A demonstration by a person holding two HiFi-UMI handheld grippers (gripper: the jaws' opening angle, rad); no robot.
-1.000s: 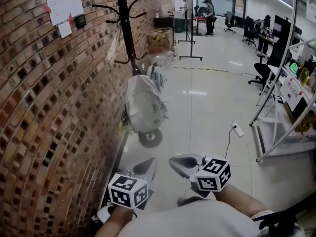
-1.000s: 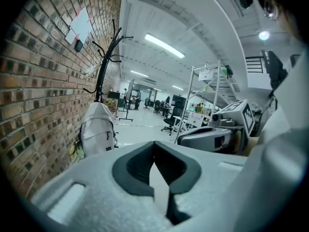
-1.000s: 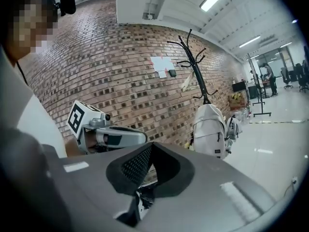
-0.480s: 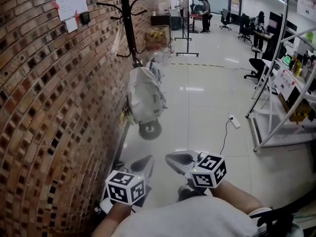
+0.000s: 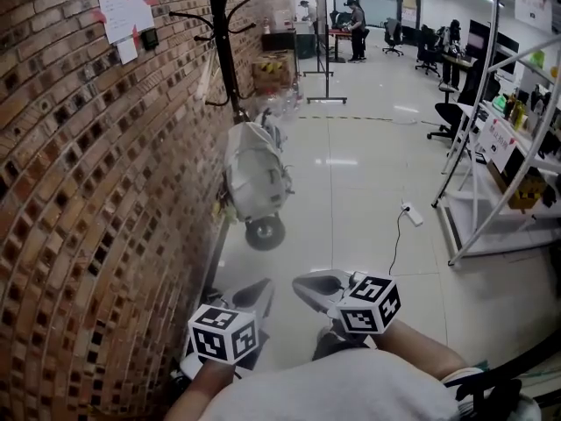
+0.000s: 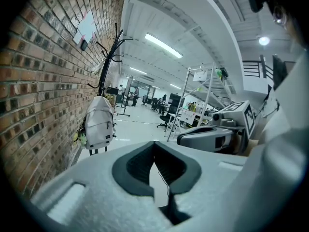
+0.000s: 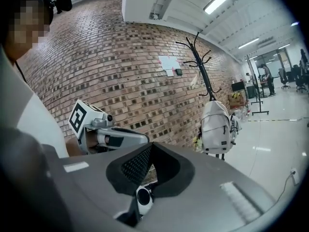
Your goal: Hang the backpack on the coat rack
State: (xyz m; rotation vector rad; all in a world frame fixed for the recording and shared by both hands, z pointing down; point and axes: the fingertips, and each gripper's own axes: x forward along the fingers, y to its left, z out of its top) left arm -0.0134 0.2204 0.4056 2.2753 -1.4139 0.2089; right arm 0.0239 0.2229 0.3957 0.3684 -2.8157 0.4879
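Observation:
A pale grey backpack [image 5: 256, 178] hangs against the pole of the black coat rack [image 5: 223, 42], above its round base [image 5: 264, 232], beside the brick wall. Which hook bears it is hidden. Both grippers are low in the head view, well short of the backpack. My left gripper [image 5: 256, 293] is shut and empty. My right gripper [image 5: 311, 286] beside it is shut and empty too. The left gripper view shows the backpack [image 6: 99, 122] ahead at the left and the right gripper [image 6: 207, 138] alongside. The right gripper view shows the backpack [image 7: 216, 127], the rack [image 7: 203, 66] and the left gripper [image 7: 111, 137].
The brick wall [image 5: 88, 191] runs along the left with paper notices [image 5: 123, 11]. A power strip with its cable [image 5: 410, 215] lies on the glossy floor. A white metal shelf frame [image 5: 473, 191] stands at right. Cardboard boxes [image 5: 272, 70], office chairs and people are far back.
The backpack and rack look a little smaller and farther off than a second ago. Both grippers remain shut and empty, side by side.

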